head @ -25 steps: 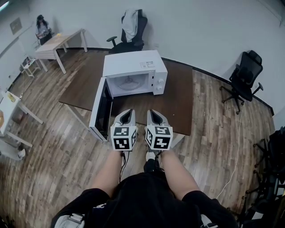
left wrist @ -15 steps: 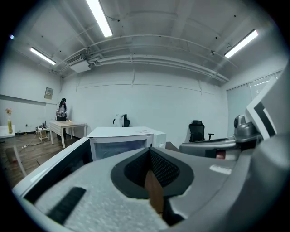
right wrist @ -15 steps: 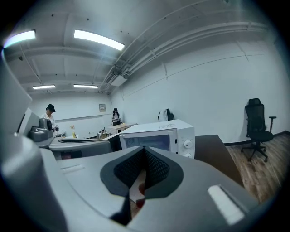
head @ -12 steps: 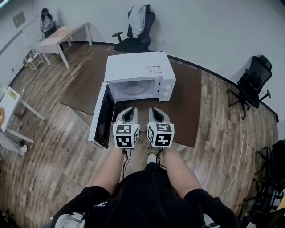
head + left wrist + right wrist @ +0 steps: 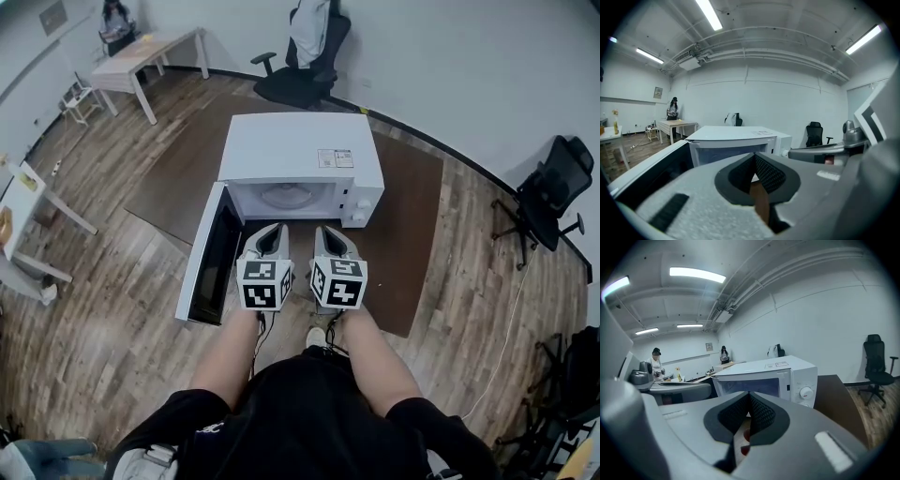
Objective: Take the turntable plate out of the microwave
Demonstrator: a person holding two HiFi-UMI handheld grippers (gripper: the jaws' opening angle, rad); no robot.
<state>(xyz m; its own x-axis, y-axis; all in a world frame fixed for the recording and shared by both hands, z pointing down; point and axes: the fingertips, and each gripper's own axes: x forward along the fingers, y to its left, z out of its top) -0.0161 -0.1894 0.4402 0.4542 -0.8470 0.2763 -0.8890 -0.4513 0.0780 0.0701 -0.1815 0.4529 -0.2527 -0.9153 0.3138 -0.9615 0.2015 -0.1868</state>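
A white microwave (image 5: 300, 155) stands on a dark brown table (image 5: 412, 216), its door (image 5: 208, 255) swung wide open to the left. Inside its cavity lies the pale round turntable plate (image 5: 284, 196). My left gripper (image 5: 272, 233) and right gripper (image 5: 327, 233) hover side by side just in front of the open cavity, both shut with nothing between the jaws. In the left gripper view the microwave (image 5: 736, 140) fills the middle, seen over the shut left gripper (image 5: 754, 161). In the right gripper view the microwave (image 5: 768, 376) sits just beyond the shut right gripper (image 5: 749, 401).
Black office chairs stand behind the table (image 5: 305, 56) and at the right (image 5: 553, 192). A light wooden desk (image 5: 150, 56) is at the back left with a person beside it. A white table (image 5: 23, 202) stands at the left. The floor is wood planks.
Both grippers, still shut, have come forward toward the microwave; it now looms larger and nearer in the head view, with the jaws right at the open cavity.
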